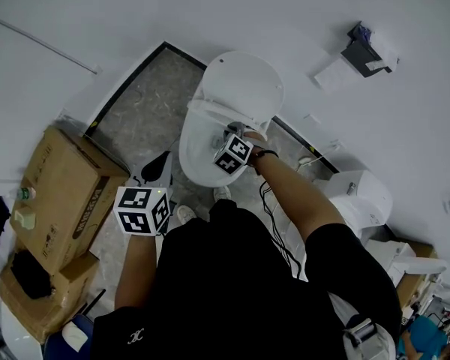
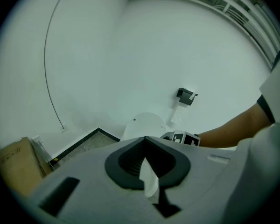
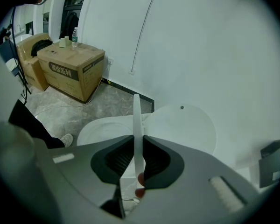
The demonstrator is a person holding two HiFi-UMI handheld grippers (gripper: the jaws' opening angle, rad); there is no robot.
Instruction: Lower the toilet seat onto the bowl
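The white toilet has its lid [image 1: 244,85] raised against the wall, above the open bowl [image 1: 195,156]. My right gripper [image 1: 234,153] is over the bowl's far side. In the right gripper view the toilet seat [image 3: 136,118] shows edge-on as a thin white upright strip, with the bowl [image 3: 100,127] to its left and the lid [image 3: 184,125] to its right. My right gripper [image 3: 136,138] is shut on that seat's rim. My left gripper [image 1: 142,210] hangs back by the person's left side, away from the toilet; its jaws [image 2: 145,141] are shut with a white paper scrap [image 2: 149,178] between them.
Stacked cardboard boxes [image 1: 64,193] stand at the left wall, with a bottle [image 3: 74,34] on one. A paper holder [image 1: 364,51] is mounted on the wall right of the toilet. Another white fixture [image 1: 360,197] and cables [image 1: 274,223] lie at the right. The person's shoe [image 1: 181,214] is in front of the bowl.
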